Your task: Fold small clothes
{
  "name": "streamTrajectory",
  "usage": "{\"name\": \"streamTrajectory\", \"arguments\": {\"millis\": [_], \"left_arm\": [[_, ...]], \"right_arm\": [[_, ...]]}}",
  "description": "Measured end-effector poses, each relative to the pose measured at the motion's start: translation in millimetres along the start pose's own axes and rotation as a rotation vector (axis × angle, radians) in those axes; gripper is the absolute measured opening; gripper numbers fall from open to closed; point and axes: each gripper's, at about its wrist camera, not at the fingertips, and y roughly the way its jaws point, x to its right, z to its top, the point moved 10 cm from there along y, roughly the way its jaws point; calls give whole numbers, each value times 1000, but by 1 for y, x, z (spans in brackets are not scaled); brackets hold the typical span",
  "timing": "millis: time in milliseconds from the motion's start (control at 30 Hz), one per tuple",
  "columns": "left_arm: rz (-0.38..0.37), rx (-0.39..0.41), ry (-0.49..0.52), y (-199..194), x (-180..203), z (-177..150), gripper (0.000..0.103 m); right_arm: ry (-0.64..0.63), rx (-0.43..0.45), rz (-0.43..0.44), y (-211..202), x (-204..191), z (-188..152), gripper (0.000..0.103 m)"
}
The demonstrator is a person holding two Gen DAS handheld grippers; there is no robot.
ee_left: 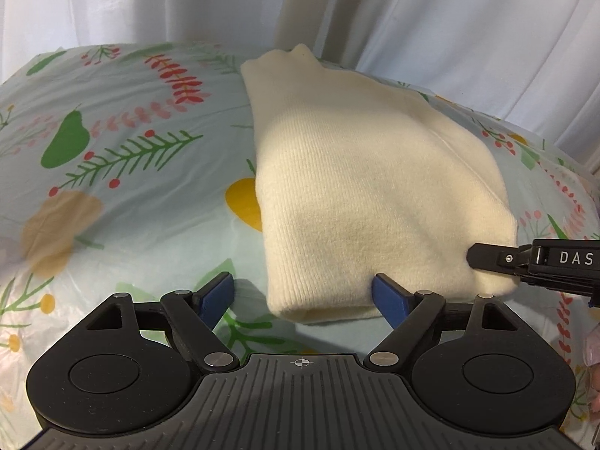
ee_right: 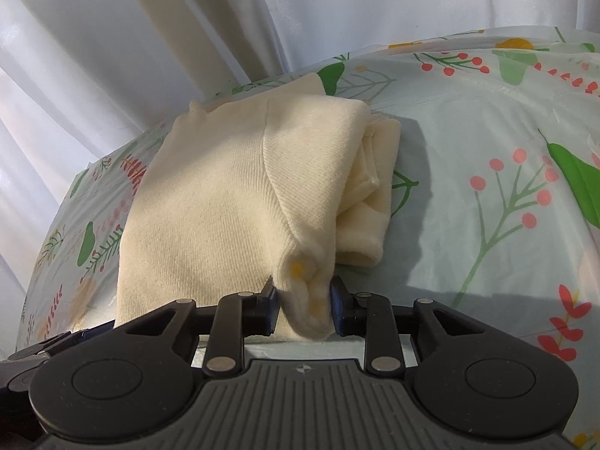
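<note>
A cream knitted garment (ee_left: 360, 187) lies folded on a floral tablecloth (ee_left: 123, 150). My left gripper (ee_left: 303, 294) is open, its blue pads on either side of the garment's near left corner, which lies between them without being pinched. My right gripper (ee_right: 304, 302) is shut on the garment's near right corner (ee_right: 305, 288), a bunched fold of cream knit (ee_right: 210, 206). The right gripper's finger also shows in the left wrist view (ee_left: 487, 257) at the garment's right edge. Loose inner layers stick out on the garment's right side (ee_right: 371, 187).
The tablecloth (ee_right: 487, 150) covers a table with room to the left and right of the garment. White curtains (ee_left: 412, 18) hang close behind the table's far edge. Something pinkish (ee_left: 592, 375) lies at the far right edge.
</note>
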Motion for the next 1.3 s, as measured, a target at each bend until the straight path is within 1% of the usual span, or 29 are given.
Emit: {"name": "streamTrajectory", "arguments": {"millis": [133, 167, 233, 367, 433, 467, 567, 667, 733, 800, 833, 933, 1000, 1067, 1200, 1300], "left_arm": [[24, 12, -19, -1, -5, 6, 86], [29, 13, -21, -1, -6, 7, 86], [33, 7, -29, -1, -7, 7, 86], [57, 10, -24, -7, -9, 3, 87], [65, 10, -38, -12, -12, -2, 87], [69, 7, -49, -15, -14, -5, 88], [83, -29, -58, -22, -17, -20, 90], [98, -70, -40, -29, -16, -34, 92], [113, -82, -27, -36, -16, -40, 94], [139, -81, -16, -44, -17, -43, 94], [154, -80, -8, -48, -16, -44, 95], [185, -84, 4, -57, -17, -45, 95], [182, -91, -6, -62, -17, -45, 95], [164, -99, -25, -64, -15, -45, 95], [165, -122, -15, -61, -10, -41, 95], [180, -133, 18, -57, -3, -37, 95]], "right_arm": [[111, -6, 81, -3, 5, 2, 19], [111, -5, 85, -4, 7, 2, 19], [64, -3, 57, -2, 7, 0, 19], [-63, -8, -27, -1, 1, -3, 21], [-125, -13, -77, -4, -2, -4, 26], [-146, -15, -102, -6, -2, -5, 29], [-196, -31, -164, -16, -4, -10, 36], [-222, -87, -191, -26, -5, -24, 41], [-245, -115, -199, -33, -8, -35, 55], [-282, -106, -183, -43, -14, -44, 80], [-297, -104, -181, -46, -16, -48, 84], [-324, -120, -185, -54, -20, -61, 88], [-317, -140, -201, -58, -21, -68, 95], [-308, -156, -218, -60, -19, -73, 98], [-299, -122, -223, -66, -21, -68, 99], [-293, -171, -283, -59, -16, -62, 99]]}}
